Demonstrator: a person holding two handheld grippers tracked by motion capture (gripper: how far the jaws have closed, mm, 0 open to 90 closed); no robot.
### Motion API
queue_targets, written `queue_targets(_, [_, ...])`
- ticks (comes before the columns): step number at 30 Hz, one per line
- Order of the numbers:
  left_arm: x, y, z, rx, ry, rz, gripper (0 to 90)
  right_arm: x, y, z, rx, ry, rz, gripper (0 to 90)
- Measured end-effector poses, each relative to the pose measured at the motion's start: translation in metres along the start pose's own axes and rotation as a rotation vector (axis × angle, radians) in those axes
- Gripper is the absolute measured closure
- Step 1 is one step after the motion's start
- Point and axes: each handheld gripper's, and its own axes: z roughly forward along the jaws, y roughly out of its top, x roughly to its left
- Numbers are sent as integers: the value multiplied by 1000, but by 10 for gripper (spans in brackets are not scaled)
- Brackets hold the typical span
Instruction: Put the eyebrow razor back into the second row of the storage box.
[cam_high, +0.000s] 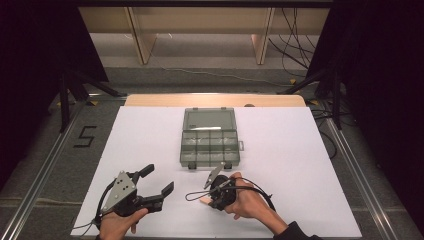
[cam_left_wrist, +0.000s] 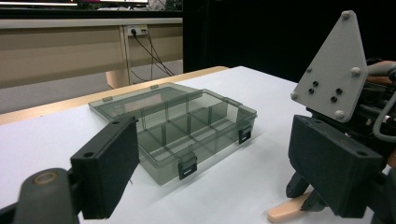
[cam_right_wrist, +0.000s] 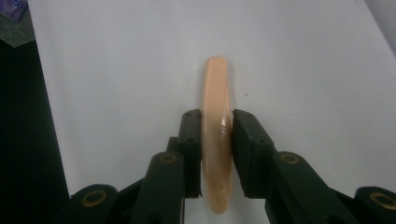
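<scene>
Right gripper (cam_right_wrist: 215, 122) clamps a peach-coloured stick (cam_right_wrist: 215, 93).
Left gripper (cam_high: 159, 179) rests spread wide, left of the stick; the open organiser box (cam_high: 209, 139) lies beyond.

We're looking at a white counter (cam_high: 300, 150) with a pale wood edge at the far side. On it sits a smoky grey see-through organiser box (cam_high: 209, 139) with black clasps. The left gripper (cam_high: 156, 181) is black with a grey plate; the right gripper (cam_right_wrist: 216, 126) shows black jaws around a peach-coloured strip (cam_right_wrist: 215, 116).
</scene>
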Motion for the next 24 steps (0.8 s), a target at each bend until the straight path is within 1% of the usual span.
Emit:
queue_targets(5, [0,0,0,-6,-4,-2,161,-3,-1,-2,-19,13,17,743])
queue_targets(7, [0,0,0,0,-1,-1,162,-3,-1,-3,-18,11,31,743])
queue_targets(10, [0,0,0,1,0,1,161,-5,-2,-6,-32,14,35,743])
queue_targets(13, [0,0,0,3,0,2,162,-7,-1,-12,-45,6,45,743])
queue_targets(20, [0,0,0,3,1,5,162,-13,0,-25,-73,-14,40,743])
queue_targets(24, [0,0,0,4,3,0,162,-18,2,-35,-99,-35,34,743])
